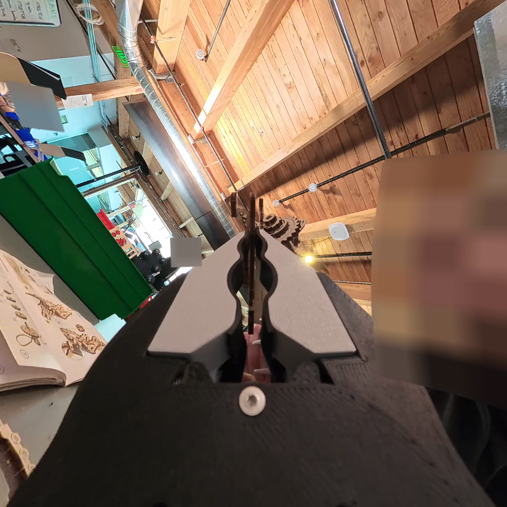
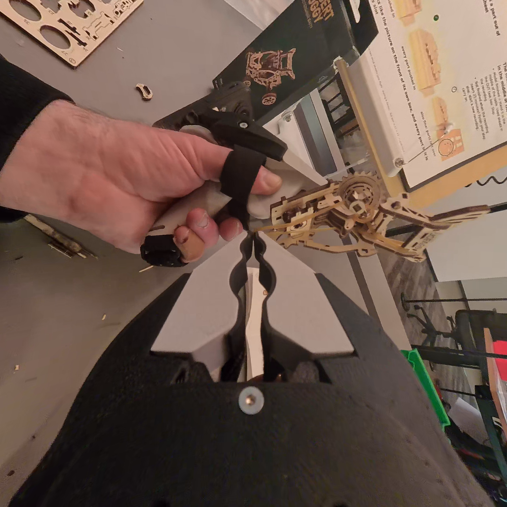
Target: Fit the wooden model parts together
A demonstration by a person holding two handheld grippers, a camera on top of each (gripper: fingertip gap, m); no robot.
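the left tongs (image 1: 253, 233) are tipped up toward the timber ceiling (image 1: 315, 90), and they are clamped on the thin flat edge of the wooden model (image 1: 277, 222), which runs down between the grey fingers (image 1: 208, 296). gears and plates of the model stick out just past the fingertips. off to the left a green bin (image 1: 63, 238) stands on the bench (image 1: 35, 417), with an open instruction booklet (image 1: 41, 323) lying beside it.

from the right wrist view, there is the whole assembly: the wooden model (image 2: 354, 214) is held in the air above the grey bench (image 2: 82, 301), with a toothed gear at its top and a yellow rubber band (image 2: 290, 226) stretched along it. the person's left hand (image 2: 115, 175) grips the left tongs (image 2: 263, 210) by the handle, black straps over the fingers, and those tongs bite one end of the model. the right tongs (image 2: 253, 238) are closed tight, tips meeting right at the end of the rubber band; i cannot tell whether they actually have the band pinched.

behind them, a black kit box (image 2: 299, 55) leans upright, an instruction sheet (image 2: 444, 82) stands to the right, and a punched-out wooden parts sheet (image 2: 74, 24) lies on the bench at the top left, with a small loose offcut (image 2: 144, 92) near it.
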